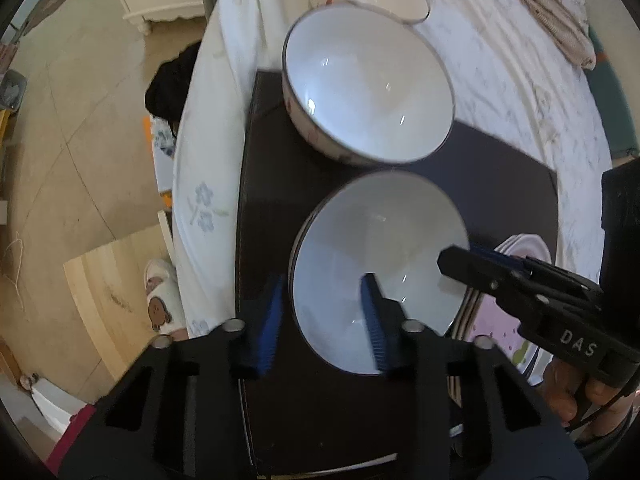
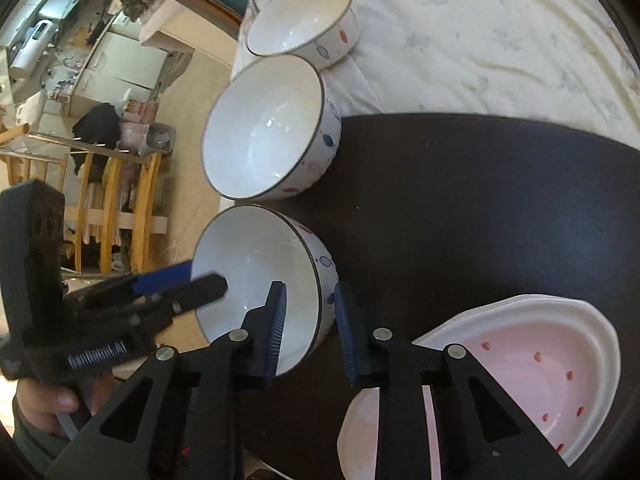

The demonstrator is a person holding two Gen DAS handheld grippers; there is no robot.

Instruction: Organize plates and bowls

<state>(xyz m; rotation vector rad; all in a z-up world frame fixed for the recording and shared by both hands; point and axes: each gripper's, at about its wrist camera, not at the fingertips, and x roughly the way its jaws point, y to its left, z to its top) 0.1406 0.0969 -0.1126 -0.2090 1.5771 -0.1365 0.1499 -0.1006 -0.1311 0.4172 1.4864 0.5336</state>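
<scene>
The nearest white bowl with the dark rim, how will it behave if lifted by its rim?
The white ceramic bowl with a dark rim looks glazed and shiny, so probably slippery between pads. It sits tilted, with the left gripper and right gripper on opposite rim edges, so it may swing. Likely rigid, but breakable if dropped.

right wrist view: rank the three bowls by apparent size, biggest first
1. Middle bowl and nearest bowl: look about alike. The nearest is tilted and partly hidden by both grippers, so no ranking between them.
2. Far bowl: looks smallest, but it lies farthest from the camera, so its true size may match.
</scene>
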